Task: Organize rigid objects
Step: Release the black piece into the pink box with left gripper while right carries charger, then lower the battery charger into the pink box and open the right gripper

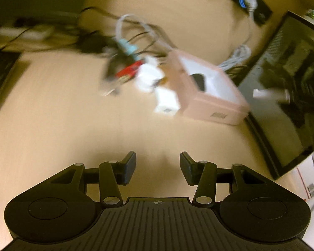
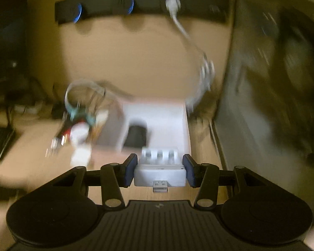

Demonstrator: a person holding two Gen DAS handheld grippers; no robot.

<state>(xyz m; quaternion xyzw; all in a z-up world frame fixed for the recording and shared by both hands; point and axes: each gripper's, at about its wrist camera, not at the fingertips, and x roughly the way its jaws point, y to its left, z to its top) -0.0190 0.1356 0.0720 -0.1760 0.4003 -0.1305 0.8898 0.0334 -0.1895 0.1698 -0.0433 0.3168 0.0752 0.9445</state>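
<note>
Just ahead, pink box (image 2: 155,123) rim.

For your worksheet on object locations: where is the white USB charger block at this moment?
In the right wrist view, the white USB charger block sits clamped between the right tongs, low centre, just in front of the open pink box.

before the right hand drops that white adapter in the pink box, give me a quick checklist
1. Grip: right gripper shut on the white adapter, a pad on each side: ok.
2. Adapter level between the pads: ok.
3. Pink box open on top, white inside: ok.
4. Room inside: a black item already lies in it; free space beside it looks enough, but blurred: cannot tell.
5. Left gripper open, holding nothing, back from the box: ok.
6. Cable pile left of the box, touching it or not: cannot tell.
</note>
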